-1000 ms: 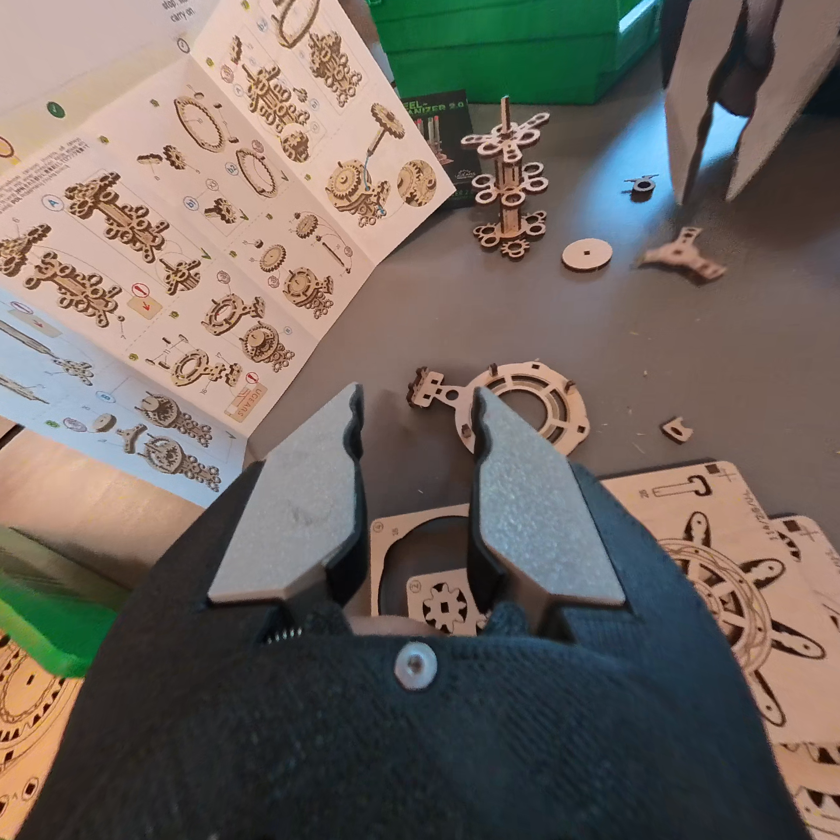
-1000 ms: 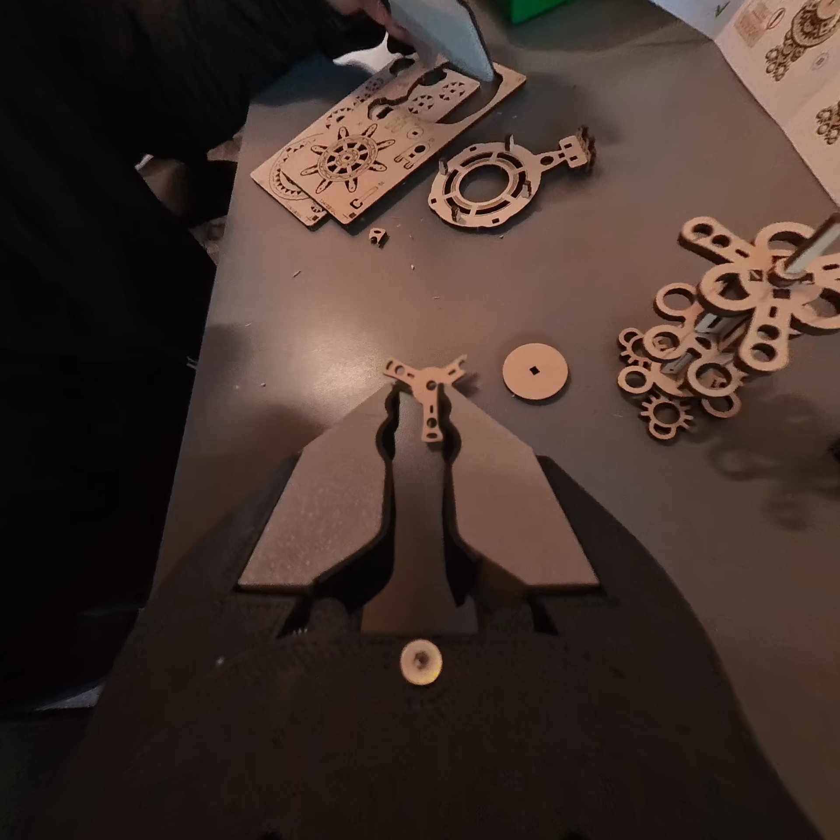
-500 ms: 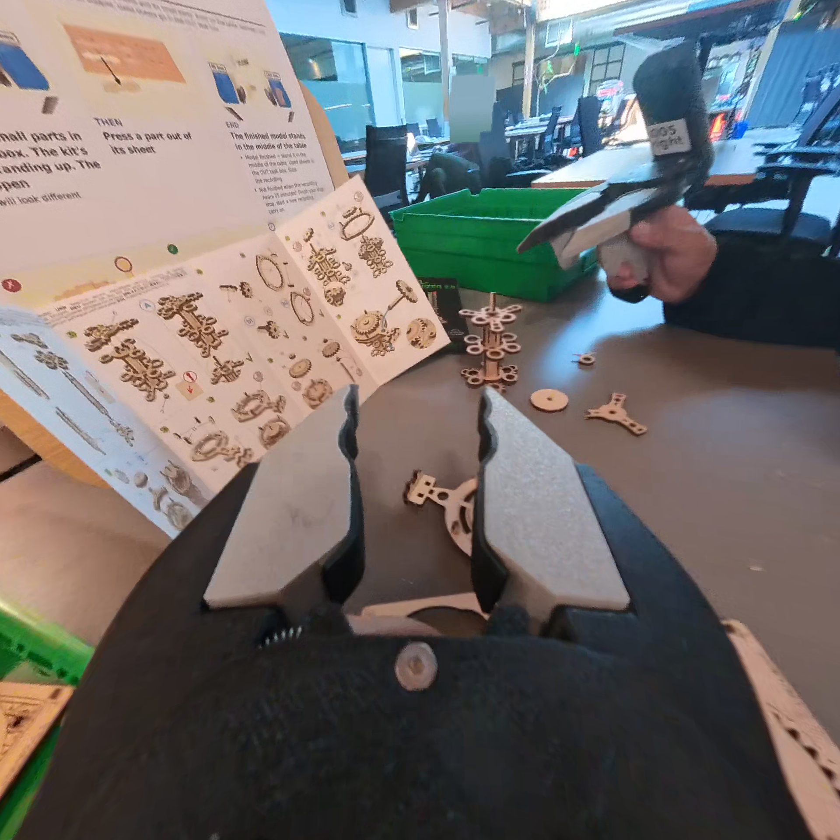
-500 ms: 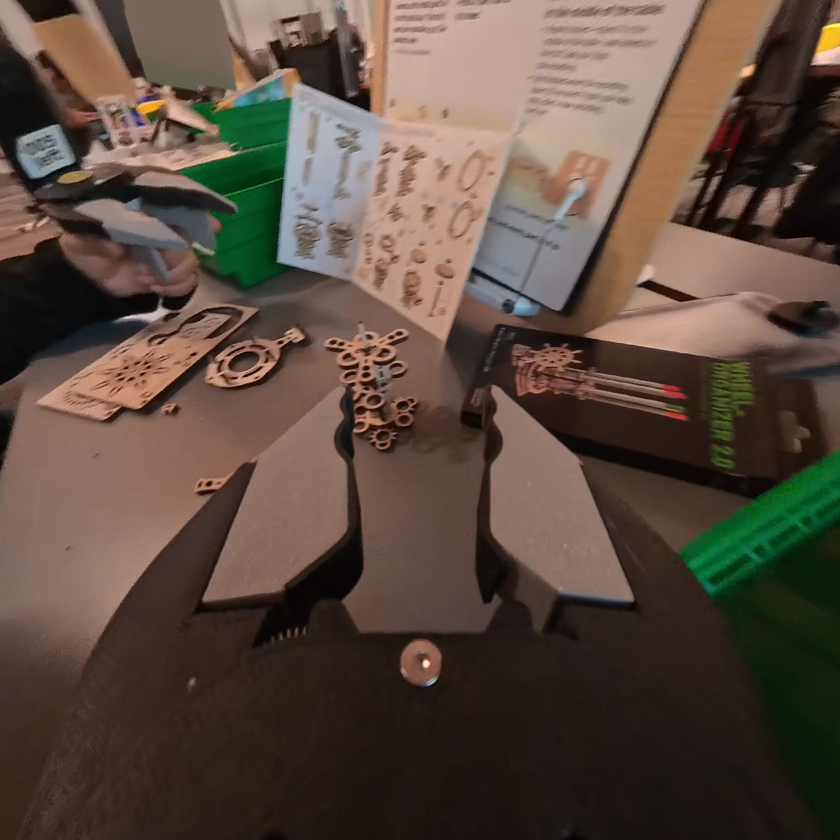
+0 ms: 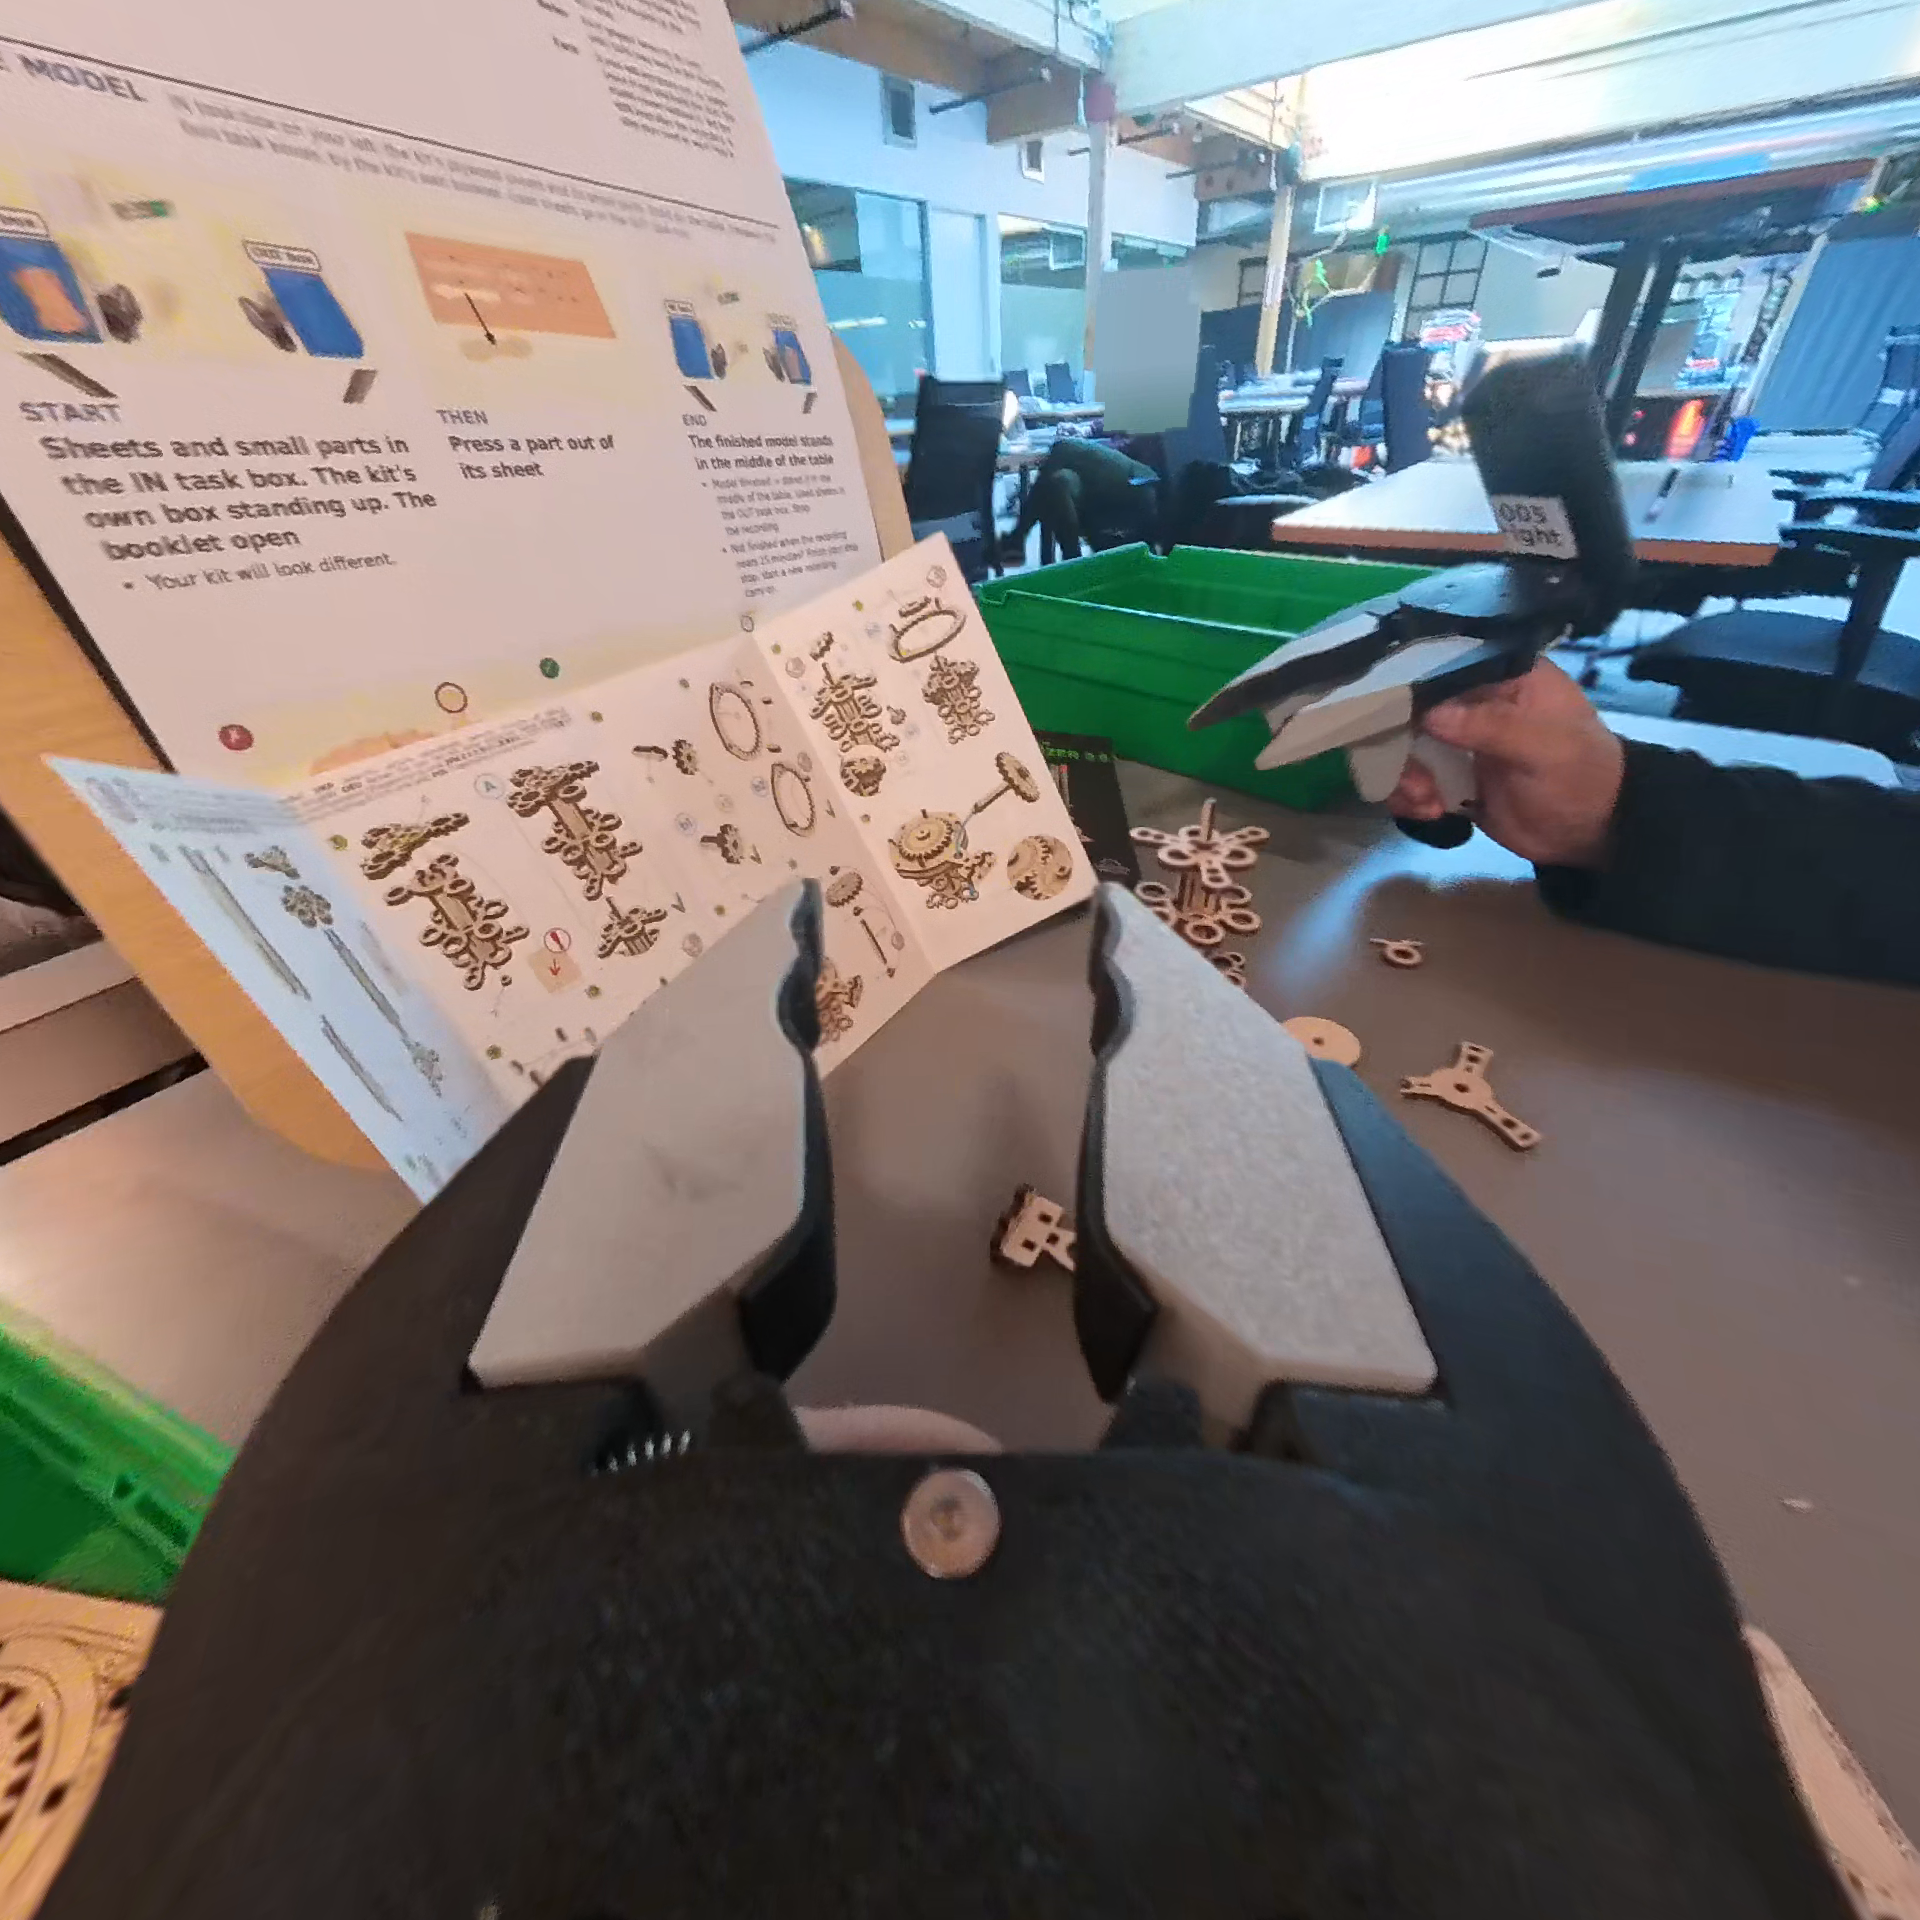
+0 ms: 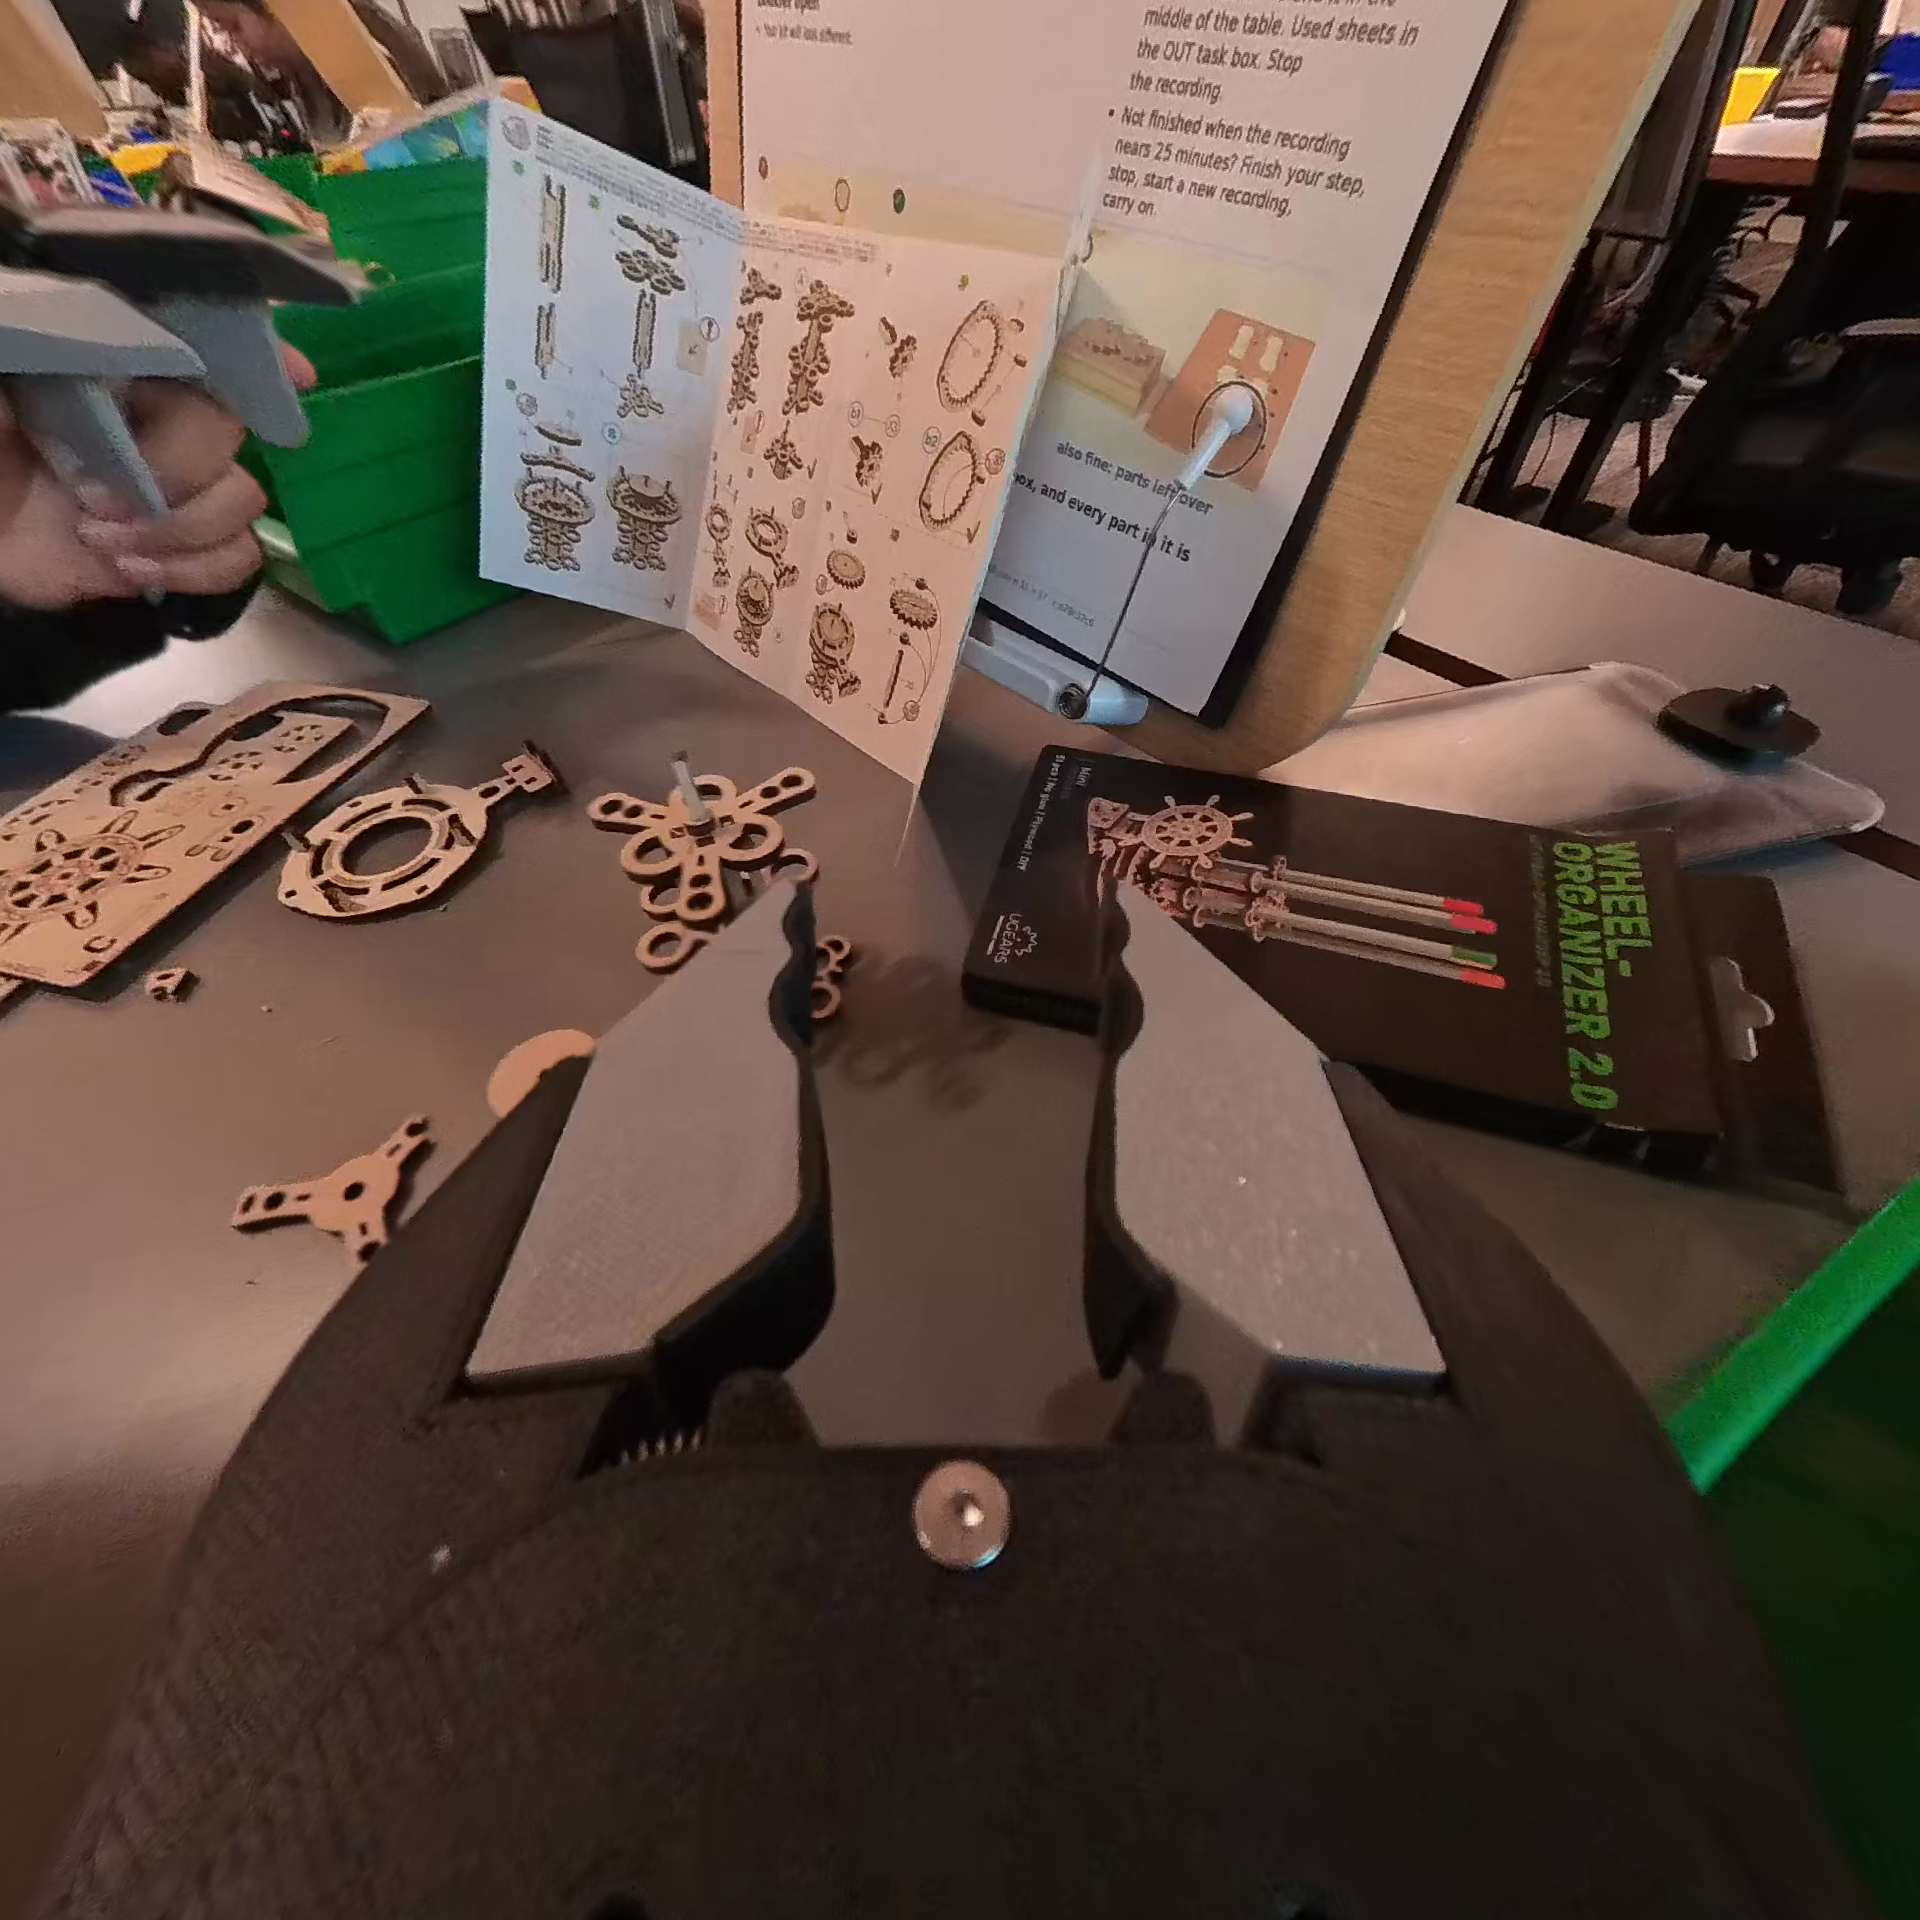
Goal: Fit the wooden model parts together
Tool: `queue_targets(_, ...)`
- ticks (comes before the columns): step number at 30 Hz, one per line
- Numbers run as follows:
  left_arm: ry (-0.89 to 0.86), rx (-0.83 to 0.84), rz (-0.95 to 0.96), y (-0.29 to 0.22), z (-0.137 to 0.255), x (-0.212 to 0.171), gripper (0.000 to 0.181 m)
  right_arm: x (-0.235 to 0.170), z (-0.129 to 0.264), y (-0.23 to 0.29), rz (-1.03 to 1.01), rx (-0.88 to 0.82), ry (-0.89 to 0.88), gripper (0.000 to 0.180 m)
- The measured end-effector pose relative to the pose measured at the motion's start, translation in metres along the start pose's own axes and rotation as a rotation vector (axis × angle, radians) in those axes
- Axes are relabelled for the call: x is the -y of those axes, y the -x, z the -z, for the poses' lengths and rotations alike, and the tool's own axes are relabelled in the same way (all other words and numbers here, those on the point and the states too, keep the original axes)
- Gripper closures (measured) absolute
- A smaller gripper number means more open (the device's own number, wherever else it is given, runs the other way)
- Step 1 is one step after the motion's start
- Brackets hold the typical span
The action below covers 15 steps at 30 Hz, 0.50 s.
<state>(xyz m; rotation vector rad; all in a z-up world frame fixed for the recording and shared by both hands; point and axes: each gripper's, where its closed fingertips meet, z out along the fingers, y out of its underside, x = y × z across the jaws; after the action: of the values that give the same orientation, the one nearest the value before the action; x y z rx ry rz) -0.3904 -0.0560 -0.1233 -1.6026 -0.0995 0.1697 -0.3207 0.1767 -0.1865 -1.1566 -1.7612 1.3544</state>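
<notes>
Left gripper (image 5: 951, 961): jaws apart, empty, held above the grey table (image 5: 1714, 1299). Right gripper (image 6: 956, 925): jaws apart, empty, also raised. Tiered wooden model of ringed petals on a central rod (image 6: 707, 852): standing mid-table. At its 9 o'clock, flat wooden ring part with stem (image 6: 390, 847). At its 7 o'clock, three-armed wooden piece (image 6: 338, 1195). Folded white instruction booklet (image 6: 769, 447): upright at its 12 o'clock.

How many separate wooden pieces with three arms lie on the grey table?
1: the three-arm piece lies flat left of the right claw, near a round disc. Others may be hidden behind the claws.
</notes>
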Motion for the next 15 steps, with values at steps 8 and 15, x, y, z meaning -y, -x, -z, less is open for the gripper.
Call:
queue_targets(8,0.020,-0.016,0.051,-0.009,-0.004,-0.007,0.136,-0.013,-0.003,0.013,0.178,-0.029,0.099,0.142)
queue_targets(15,0.037,-0.011,0.064,-0.008,-0.006,-0.012,0.135,-0.014,-0.003,0.026,0.205,0.010,0.113,0.141)
